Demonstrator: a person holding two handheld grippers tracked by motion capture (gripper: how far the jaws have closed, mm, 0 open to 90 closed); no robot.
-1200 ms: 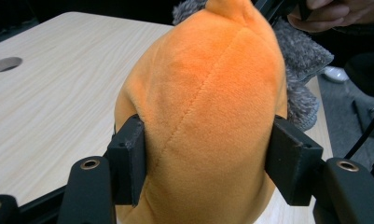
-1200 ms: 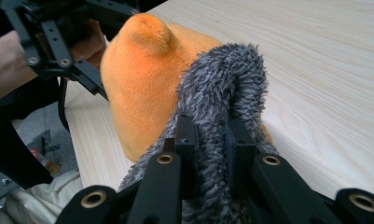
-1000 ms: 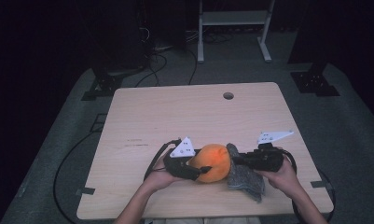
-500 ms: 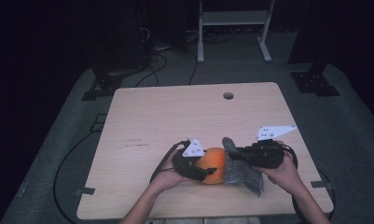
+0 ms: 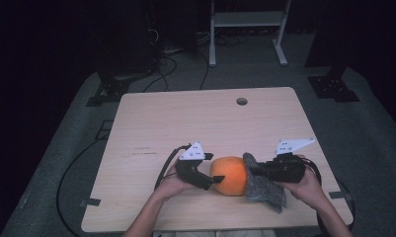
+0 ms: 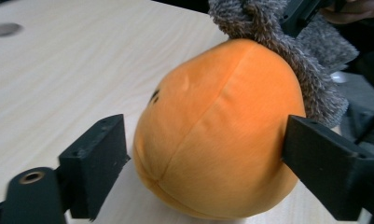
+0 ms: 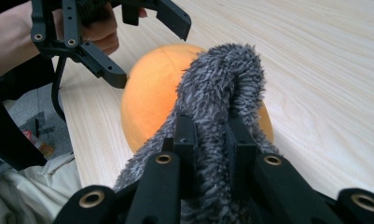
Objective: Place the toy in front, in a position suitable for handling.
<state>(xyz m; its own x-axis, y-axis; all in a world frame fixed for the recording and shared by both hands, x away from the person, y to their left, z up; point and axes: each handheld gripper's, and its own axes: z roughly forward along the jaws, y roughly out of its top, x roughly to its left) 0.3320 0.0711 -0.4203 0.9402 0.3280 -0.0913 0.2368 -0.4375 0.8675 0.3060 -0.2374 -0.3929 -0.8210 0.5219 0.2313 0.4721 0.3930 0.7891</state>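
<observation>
From above, my left hand-held gripper (image 5: 216, 178) has just been opening around the orange ball (image 5: 229, 175); broad bare worktop (image 5: 185, 118) lies beyond. Left gripper view: pads clear, ball's underside cut off. Right gripper view: my right hand-held gripper (image 7: 211, 140) clamps the grey cloth (image 7: 222, 88), hiding the ball's near side.

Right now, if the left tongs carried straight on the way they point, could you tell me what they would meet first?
Most likely the orange plush ball: it sits between the open jaws of the left tongs, directly ahead. The grey fuzzy cloth lies behind it.
</observation>
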